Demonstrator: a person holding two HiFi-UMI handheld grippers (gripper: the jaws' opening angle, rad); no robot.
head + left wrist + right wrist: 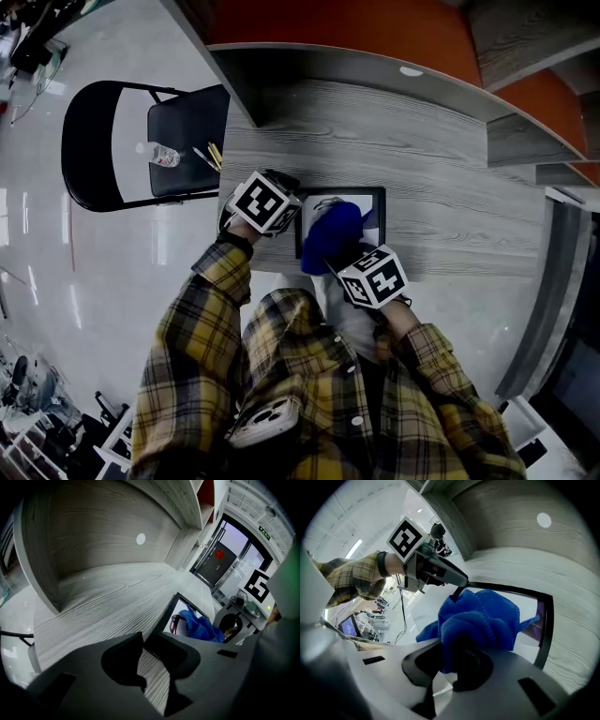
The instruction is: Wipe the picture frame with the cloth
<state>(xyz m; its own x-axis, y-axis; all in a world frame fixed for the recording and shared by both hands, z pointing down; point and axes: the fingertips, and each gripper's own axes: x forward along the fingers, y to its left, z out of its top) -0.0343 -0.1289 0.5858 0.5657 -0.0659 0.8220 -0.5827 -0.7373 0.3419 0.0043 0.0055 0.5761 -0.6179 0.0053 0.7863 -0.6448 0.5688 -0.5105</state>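
A black picture frame [347, 191] lies flat near the front edge of the grey wooden desk [422, 150]. A bunched blue cloth [336, 230] rests on its glass, and my right gripper [343, 259] is shut on it from the near side. In the right gripper view the cloth [483, 616] fills the jaws and covers much of the frame [546, 620]. My left gripper [296, 204] sits at the frame's left corner. Its jaws [147, 667] stand slightly apart, with only bare desk showing in the gap; the right-hand jaw lies over the frame's edge [169, 616].
A black folding chair [183, 141] stands left of the desk, with a water bottle [161, 155] and pencils [211, 155] on its seat. A grey back panel and orange shelving rise behind the desk. The frame lies close to the desk's front edge.
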